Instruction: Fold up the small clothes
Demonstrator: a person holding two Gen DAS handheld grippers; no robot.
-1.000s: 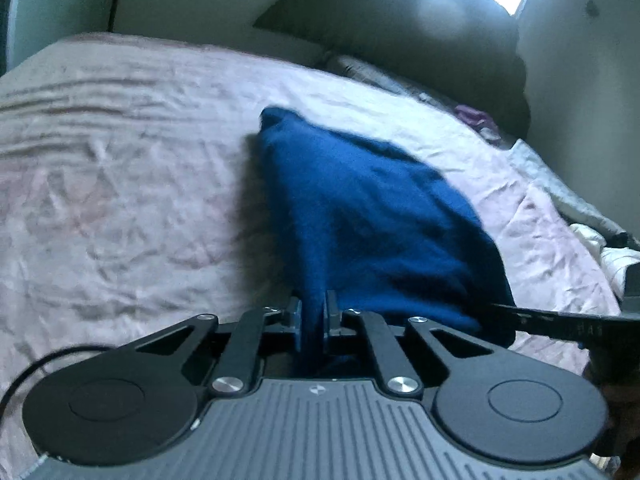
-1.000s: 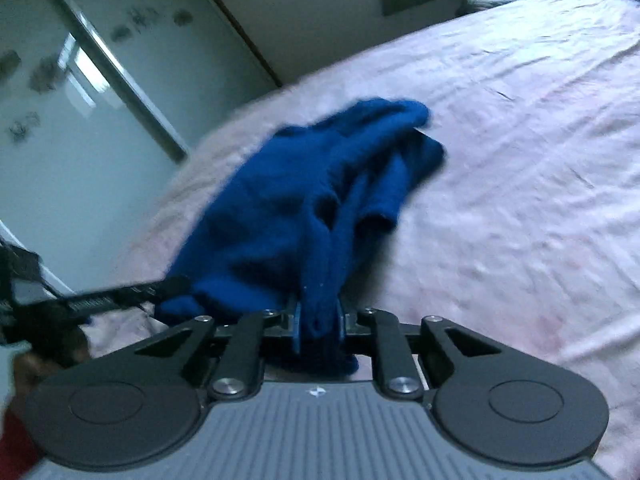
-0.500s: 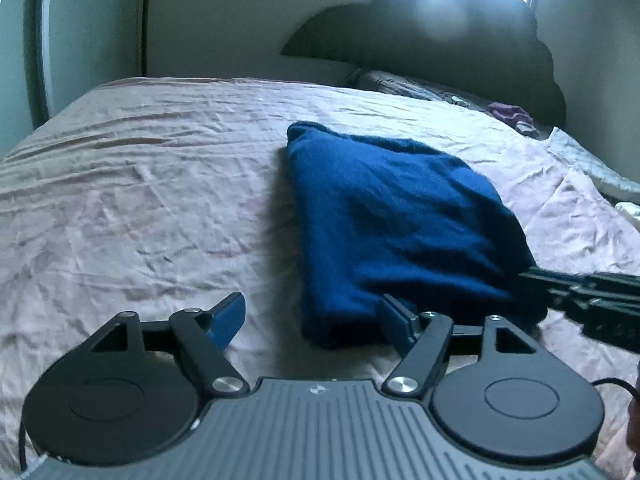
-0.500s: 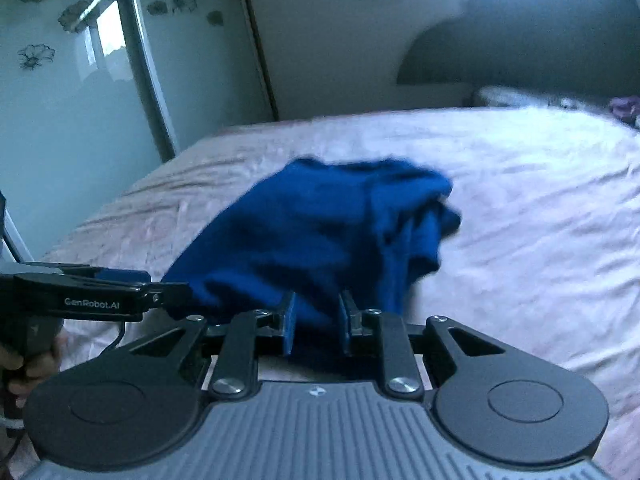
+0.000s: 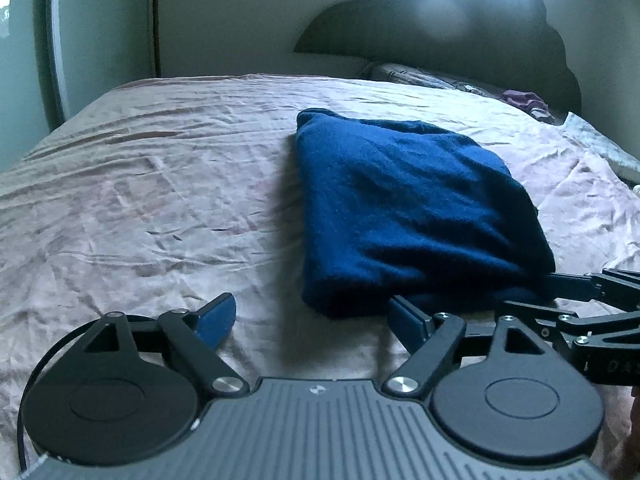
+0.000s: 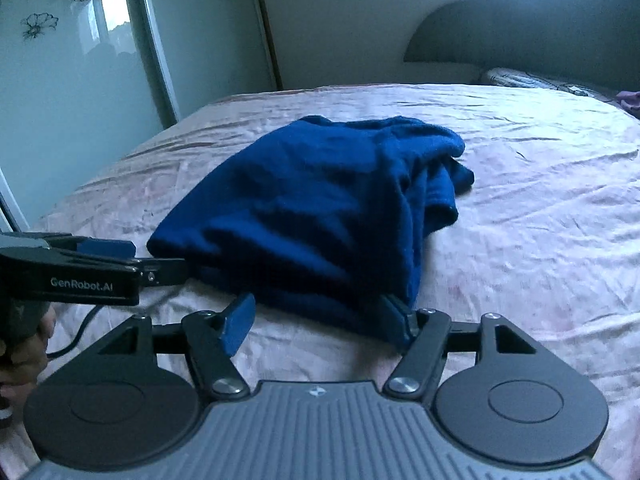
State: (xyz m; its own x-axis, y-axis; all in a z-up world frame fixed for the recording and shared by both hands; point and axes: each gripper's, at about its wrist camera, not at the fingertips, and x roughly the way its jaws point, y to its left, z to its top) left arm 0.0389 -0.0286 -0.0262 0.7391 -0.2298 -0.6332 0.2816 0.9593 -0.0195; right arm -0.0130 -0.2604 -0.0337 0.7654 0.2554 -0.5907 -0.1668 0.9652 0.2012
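Observation:
A dark blue knit garment (image 5: pixel 408 208) lies folded on the pink bed sheet (image 5: pixel 140 200); it also shows in the right wrist view (image 6: pixel 316 208), with loose layers bunched at its far right side. My left gripper (image 5: pixel 312 322) is open, just in front of the garment's near edge, holding nothing. My right gripper (image 6: pixel 320 318) is open at the garment's near right corner, its right fingertip touching the cloth. The right gripper shows at the right edge of the left wrist view (image 5: pixel 592 296); the left gripper shows at the left of the right wrist view (image 6: pixel 120 260).
A dark scalloped headboard (image 5: pixel 460 32) stands at the far end. Pillows and a purple cloth (image 5: pixel 524 100) lie near it. A mirrored wardrobe door (image 6: pixel 80 80) runs along the left of the bed. More pale fabric (image 5: pixel 600 148) lies at the right edge.
Both grippers were shut on the garment's near edge and have opened, left first, then right. The garment has dropped flat onto the sheet and both grippers have backed off slightly.

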